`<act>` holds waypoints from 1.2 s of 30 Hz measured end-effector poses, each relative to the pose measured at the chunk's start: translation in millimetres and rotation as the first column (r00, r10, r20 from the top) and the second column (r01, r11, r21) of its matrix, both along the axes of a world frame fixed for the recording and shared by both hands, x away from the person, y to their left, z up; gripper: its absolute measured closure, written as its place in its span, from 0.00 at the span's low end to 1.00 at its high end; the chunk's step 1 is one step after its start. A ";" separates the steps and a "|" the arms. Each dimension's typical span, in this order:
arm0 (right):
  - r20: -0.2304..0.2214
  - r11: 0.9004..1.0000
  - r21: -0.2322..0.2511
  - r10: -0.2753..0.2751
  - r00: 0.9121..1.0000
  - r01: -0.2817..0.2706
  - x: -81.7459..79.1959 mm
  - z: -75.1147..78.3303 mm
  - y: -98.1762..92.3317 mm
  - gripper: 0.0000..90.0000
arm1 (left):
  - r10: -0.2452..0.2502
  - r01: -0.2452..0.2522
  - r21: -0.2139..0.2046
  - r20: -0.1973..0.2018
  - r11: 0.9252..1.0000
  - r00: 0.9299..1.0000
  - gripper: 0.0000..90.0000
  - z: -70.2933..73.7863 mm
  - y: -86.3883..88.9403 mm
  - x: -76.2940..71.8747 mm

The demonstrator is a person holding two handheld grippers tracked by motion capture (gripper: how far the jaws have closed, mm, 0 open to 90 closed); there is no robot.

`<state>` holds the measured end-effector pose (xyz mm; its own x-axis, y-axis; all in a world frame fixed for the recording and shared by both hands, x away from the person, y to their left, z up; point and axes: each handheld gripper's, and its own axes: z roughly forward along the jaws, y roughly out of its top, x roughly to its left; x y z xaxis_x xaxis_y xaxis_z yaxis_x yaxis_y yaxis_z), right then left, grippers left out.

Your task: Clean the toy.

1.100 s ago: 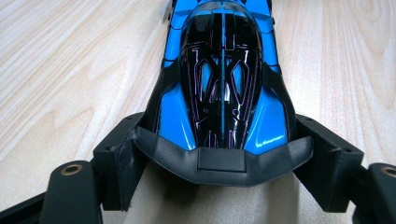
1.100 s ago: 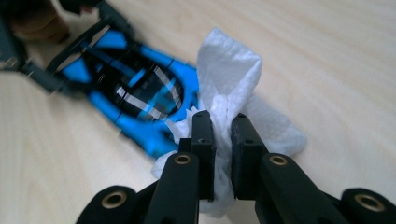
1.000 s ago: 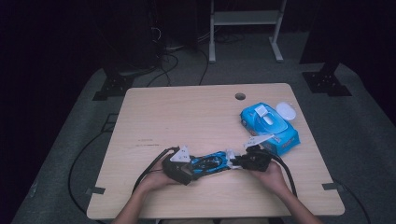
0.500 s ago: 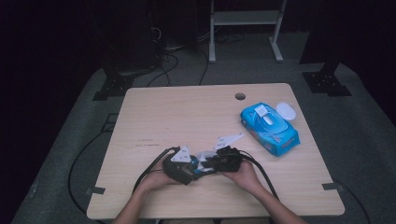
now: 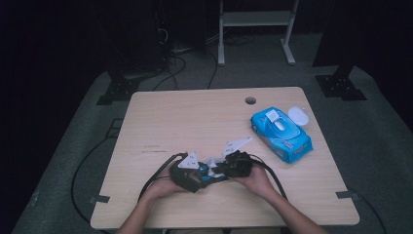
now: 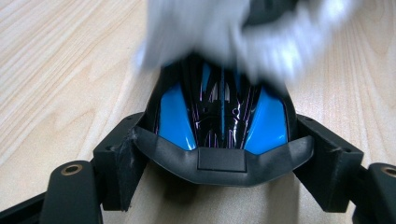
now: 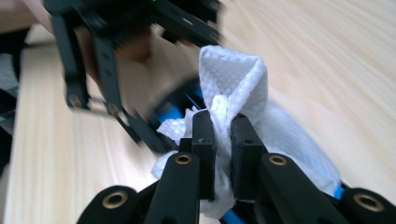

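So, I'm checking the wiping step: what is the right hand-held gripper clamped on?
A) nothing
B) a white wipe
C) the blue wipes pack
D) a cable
B: in the right gripper view, the right hand-held gripper pinches a white wipe over the blue-and-black object held by the left hand-held gripper.

The light wooden table (image 5: 195, 122) shows a smooth, matt grain. The blue-and-black plastic toy car (image 6: 222, 114) is glossy, with a matt black bumper. The white embossed paper-like wipe (image 7: 236, 81) looks soft and dimpled. The blue wipes pack (image 5: 281, 134) has shiny plastic film.
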<state>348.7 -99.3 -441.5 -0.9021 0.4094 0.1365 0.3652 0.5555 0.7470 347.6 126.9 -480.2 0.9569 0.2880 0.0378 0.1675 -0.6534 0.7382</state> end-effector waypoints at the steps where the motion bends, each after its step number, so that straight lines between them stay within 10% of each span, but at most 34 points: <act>1: 0.009 0.999 -0.026 -0.027 1.000 0.027 2.2 2.5 -16.0 0.91 | 0.001 -0.001 0.002 0.000 1.000 1.000 0.27 0.2 0.3 -0.2; 13: -0.002 0.995 -0.021 -0.095 0.995 0.095 -2.1 -11.4 -55.9 0.91 | 0.055 -0.060 -0.053 -0.085 0.997 0.995 0.21 6.9 6.3 1.7; 18: 0.000 0.996 -0.006 -0.093 0.996 0.093 -2.5 -13.5 -57.3 0.91 | 0.119 -0.154 -0.151 -0.219 0.976 0.969 0.22 14.9 18.5 8.4; 28: 0.050 0.997 -0.014 -0.082 0.995 0.082 -8.4 -14.6 -56.5 0.91 | 0.195 -0.246 -0.106 -0.352 0.963 0.915 0.39 11.5 19.8 14.9; 36: 0.074 0.995 -0.004 -0.096 0.993 0.096 -13.1 -16.8 -57.1 0.91 | 0.206 -0.269 -0.104 -0.406 0.957 0.890 0.54 11.3 21.7 17.1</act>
